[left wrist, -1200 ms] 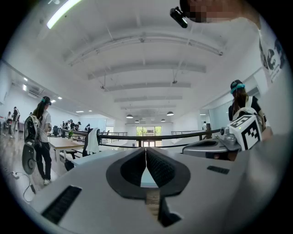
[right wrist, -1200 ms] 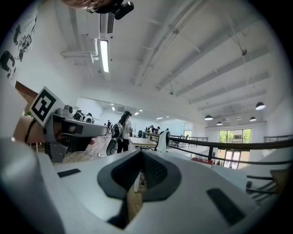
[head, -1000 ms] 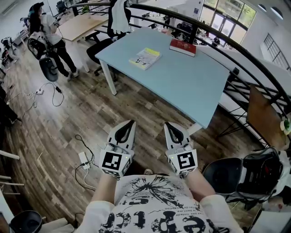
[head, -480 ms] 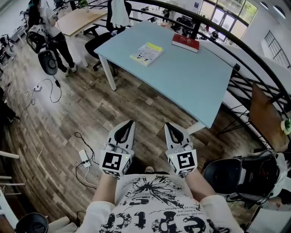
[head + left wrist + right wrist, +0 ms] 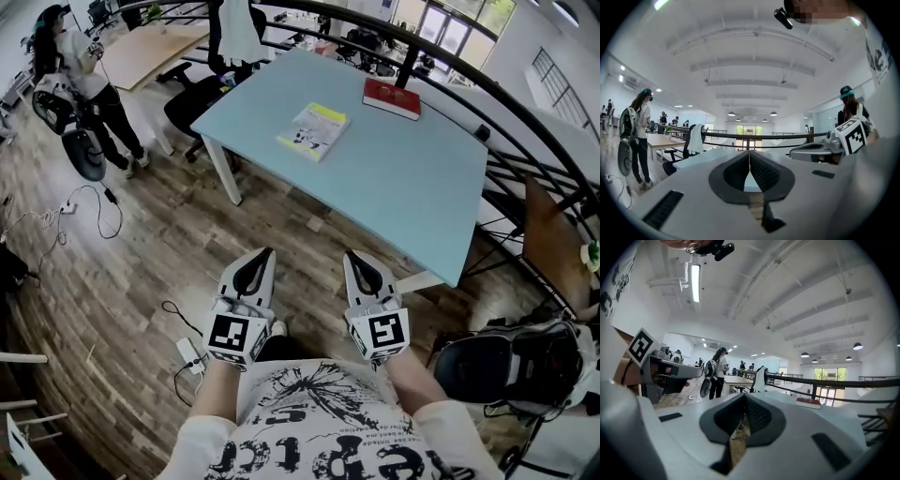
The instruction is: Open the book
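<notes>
Both tools are shut tight with nothing in them. The left gripper [image 5: 263, 254] has its jaws pressed together at the tips, and the right gripper [image 5: 350, 255] looks the same in its own view, with only a sliver of floor showing through the hollow behind the tips. The person holds them side by side, low and near, pointing out toward the light blue table [image 5: 403, 202]. Neither touches it; both hang over the wooden floor [image 5: 122, 272] short of the table's near edge. There are two books up there, both closed and lying flat. A yellow-and-white book [image 5: 313, 130] sits toward the far left part of the tabletop, near its left edge. A red book [image 5: 391, 97] sits right at the far edge, to the right of the first one and well apart from it, just this side of the curved black railing [image 5: 497, 112]. The frames don't say which of the two is meant for opening. Both are well away from the grippers. Off to the far left a person with a backpack [image 5: 73, 66] stands by a wooden desk [image 5: 159, 45], and a black chair [image 5: 192, 94] sits beyond the table's left corner. A white power strip [image 5: 192, 352] with cables lies on the floor, just left of the left gripper.
</notes>
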Demonstrator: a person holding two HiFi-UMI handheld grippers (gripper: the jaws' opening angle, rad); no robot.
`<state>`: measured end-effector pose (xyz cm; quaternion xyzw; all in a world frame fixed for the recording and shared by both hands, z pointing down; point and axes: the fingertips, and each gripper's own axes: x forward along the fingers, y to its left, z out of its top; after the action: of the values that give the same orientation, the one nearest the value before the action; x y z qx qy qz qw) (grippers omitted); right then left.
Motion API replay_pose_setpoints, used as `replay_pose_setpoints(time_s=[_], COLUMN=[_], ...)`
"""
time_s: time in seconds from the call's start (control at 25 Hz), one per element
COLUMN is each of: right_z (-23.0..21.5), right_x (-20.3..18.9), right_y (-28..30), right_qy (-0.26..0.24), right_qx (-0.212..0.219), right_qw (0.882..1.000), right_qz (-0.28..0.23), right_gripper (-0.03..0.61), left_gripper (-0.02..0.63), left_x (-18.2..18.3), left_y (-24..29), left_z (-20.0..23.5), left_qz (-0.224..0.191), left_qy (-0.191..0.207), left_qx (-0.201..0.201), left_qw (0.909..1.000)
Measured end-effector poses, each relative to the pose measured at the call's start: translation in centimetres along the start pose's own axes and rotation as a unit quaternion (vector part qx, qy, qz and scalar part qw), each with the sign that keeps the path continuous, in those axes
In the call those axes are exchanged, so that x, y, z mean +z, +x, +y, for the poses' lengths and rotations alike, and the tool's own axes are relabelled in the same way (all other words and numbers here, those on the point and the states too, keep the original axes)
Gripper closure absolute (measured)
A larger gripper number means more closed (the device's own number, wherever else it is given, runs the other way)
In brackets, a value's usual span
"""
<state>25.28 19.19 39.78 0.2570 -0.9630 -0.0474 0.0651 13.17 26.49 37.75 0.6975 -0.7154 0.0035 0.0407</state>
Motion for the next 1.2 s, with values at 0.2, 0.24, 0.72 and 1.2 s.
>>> replay_pose_setpoints(time_s=[0.2, 0.24, 0.72, 1.2], right_z=[0.7, 1.0, -0.2, -10.4], right_x=[1.9, 2.1, 2.4, -0.9], right_y=[5.9, 6.8, 15.4, 28.6], right_qy=[0.025, 0.033, 0.043, 0.062], right_qx=[-0.035, -0.040, -0.069, -0.088], right_qw=[0.999, 0.998, 0.996, 0.993], right_qz=[0.013, 0.019, 0.029, 0.047], right_gripper=[0.568, 0.568, 0.568, 0.568], left_gripper=[0.595, 0.595, 0.595, 0.595], left_x=[1.6, 1.8, 1.5, -0.1], left_y=[2.0, 2.4, 9.8, 26.0], left_z=[6.4, 7.3, 13.3, 20.0], left_qz=[0.018, 0.021, 0.027, 0.059], left_qy=[0.006, 0.006, 0.000, 0.004], left_qx=[-0.024, -0.030, -0.067, -0.082], left_qw=[0.9995, 0.9993, 0.9974, 0.9949])
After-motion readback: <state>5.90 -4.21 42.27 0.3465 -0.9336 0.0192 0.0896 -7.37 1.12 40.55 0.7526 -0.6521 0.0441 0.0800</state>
